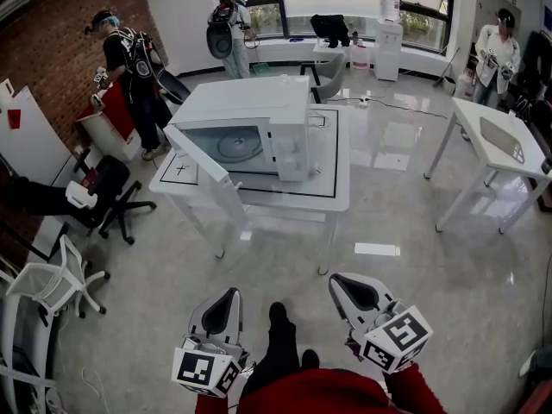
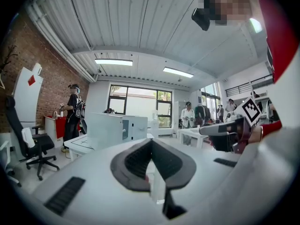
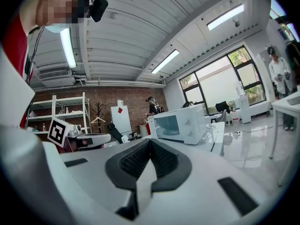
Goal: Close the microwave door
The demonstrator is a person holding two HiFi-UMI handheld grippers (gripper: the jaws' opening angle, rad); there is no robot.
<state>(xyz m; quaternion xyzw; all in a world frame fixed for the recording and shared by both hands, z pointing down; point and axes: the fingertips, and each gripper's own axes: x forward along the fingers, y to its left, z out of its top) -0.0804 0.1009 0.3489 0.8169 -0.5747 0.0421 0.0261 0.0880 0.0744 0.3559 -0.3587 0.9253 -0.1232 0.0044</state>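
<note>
In an office, one microwave (image 1: pixel 259 128) is set on one white table (image 1: pixel 341 192), its door (image 1: pixel 200 160) swung open. Well apart from it, the left gripper (image 1: pixel 226 298) and right gripper (image 1: pixel 343 285) are held with jaws pressed together on nothing. Perhaps three bystanders (image 1: pixel 129 67) are seen.

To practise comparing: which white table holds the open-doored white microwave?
The central white rectangular table, black-lined, bearing the white microwave; the white table at right lacks one.

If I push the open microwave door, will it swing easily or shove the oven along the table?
Door likely swings easily: it hangs wide open on its hinge. The boxy microwave probably stays put on the table.
</note>
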